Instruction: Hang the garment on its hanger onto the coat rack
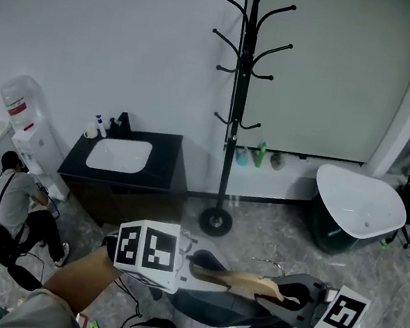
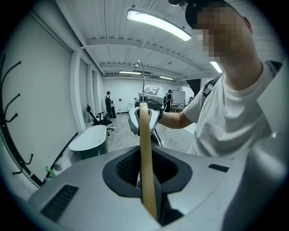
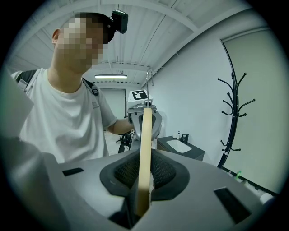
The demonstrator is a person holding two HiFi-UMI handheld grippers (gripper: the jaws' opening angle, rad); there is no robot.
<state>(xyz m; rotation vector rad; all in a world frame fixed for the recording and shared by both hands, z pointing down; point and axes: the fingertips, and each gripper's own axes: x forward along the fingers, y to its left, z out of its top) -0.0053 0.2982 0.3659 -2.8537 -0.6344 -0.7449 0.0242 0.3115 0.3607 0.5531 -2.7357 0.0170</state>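
Both grippers hold a pale wooden hanger [image 1: 243, 284] level at my waist, one at each end. A dark grey garment [image 1: 219, 309] droops from it. My left gripper [image 1: 191, 267] is shut on the hanger's left arm, and the wood [image 2: 144, 149] runs edge-on between its pads. On the right arm my right gripper [image 1: 288, 296] is also shut, with the same wood [image 3: 145, 149] clamped in its jaws. The black coat rack [image 1: 240, 87] stands straight ahead against the white wall, a good way beyond the hanger. Its curved hooks [image 3: 232, 117] are bare.
A black vanity with a white sink [image 1: 120, 156] stands left of the rack's round base [image 1: 215, 221]. A white bathtub [image 1: 358, 206] is at the right. Bottles [image 1: 260, 155] line the low ledge. A person [image 1: 13, 204] crouches by a water dispenser [image 1: 27, 128] at far left.
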